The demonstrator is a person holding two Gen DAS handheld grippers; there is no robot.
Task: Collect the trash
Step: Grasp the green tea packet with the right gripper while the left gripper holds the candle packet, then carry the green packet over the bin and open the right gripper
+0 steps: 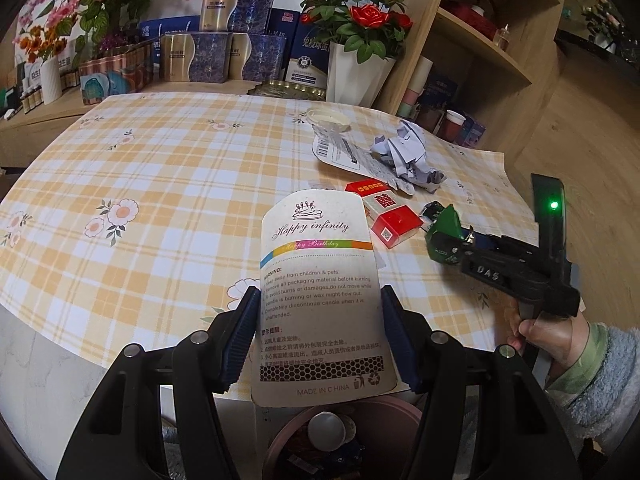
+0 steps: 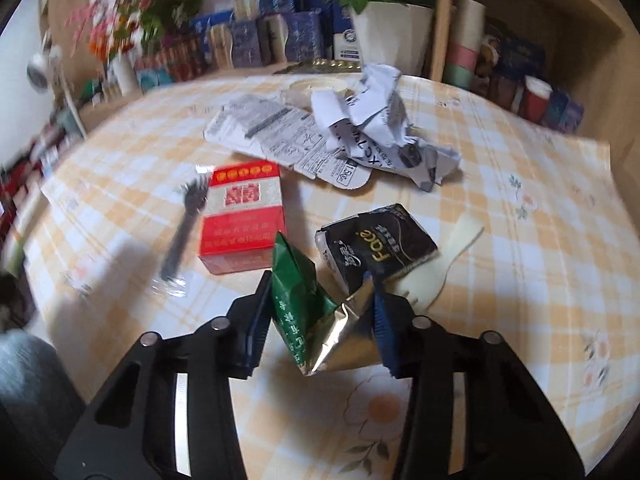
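Yellow-checked cloth is covering the table (image 1: 152, 184) in front of shelves of boxes and flowers. I am clamping my left tool (image 1: 320, 328) on a birthday-candle card (image 1: 318, 296), holding it upright over the table's near edge, above a pink bin (image 1: 400, 412). I am squeezing my right tool (image 2: 320, 316) on a green foil wrapper (image 2: 308, 300), its pads pressing both sides. Just beyond it are lying a black sachet (image 2: 376, 240) and a red box (image 2: 240, 220), the flattened carton (image 2: 272, 132) and crumpled paper (image 2: 376, 120) farther back.
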